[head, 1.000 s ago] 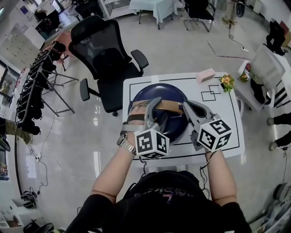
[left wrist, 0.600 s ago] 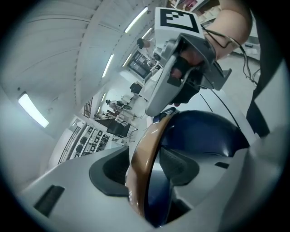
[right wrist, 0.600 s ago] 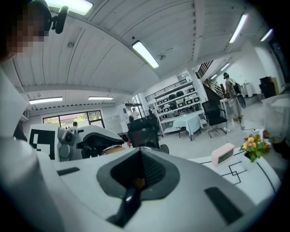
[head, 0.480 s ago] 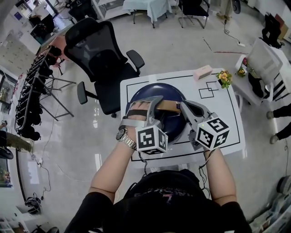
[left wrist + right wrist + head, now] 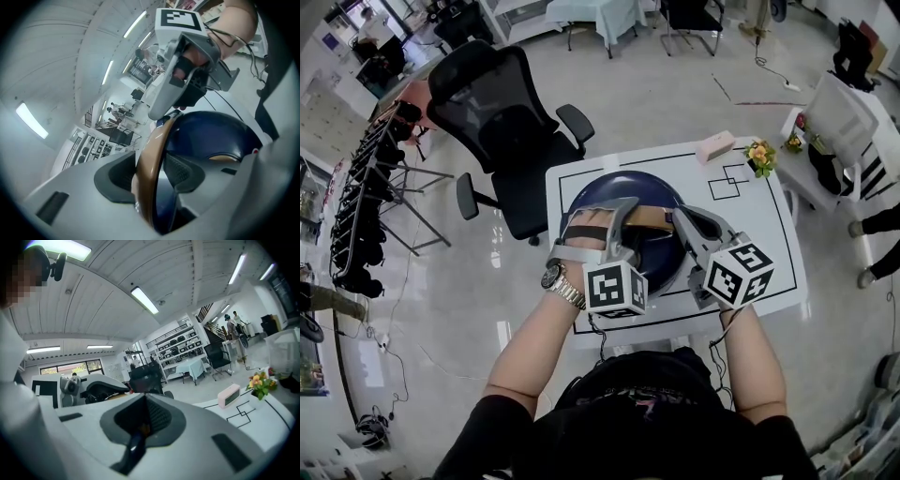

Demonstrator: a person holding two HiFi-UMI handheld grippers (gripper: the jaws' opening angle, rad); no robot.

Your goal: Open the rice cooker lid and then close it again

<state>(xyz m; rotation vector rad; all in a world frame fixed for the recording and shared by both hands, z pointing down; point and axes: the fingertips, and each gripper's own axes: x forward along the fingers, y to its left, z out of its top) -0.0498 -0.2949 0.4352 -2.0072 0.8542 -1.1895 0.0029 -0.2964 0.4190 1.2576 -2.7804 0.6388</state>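
Rice cooker [image 5: 623, 190], dark blue and domed, stands at the centre of the head view on the white desk [image 5: 759, 248], inside the black outline, with its lid down. A tan handle [image 5: 654, 217] arches across the top of the dome.

Left tongs [image 5: 149, 176]: I have just been closing them, and the handle stands on edge between the two dark pads, which appear to lie against both its faces. Right tongs [image 5: 143, 425]: closed, with nothing gripped that I can make out. In the head view their tips sit at the right end of the handle, close above the dome.

Handling, as I judge it: the shell is rigid and glossy, so pads would slide on the curved dome, and the handle is the one narrow, stiff part to pinch. It looks smooth, so I want a firm, square hold near its middle. The body seems heavy enough to stay put. I cannot see the hinge or any latch.
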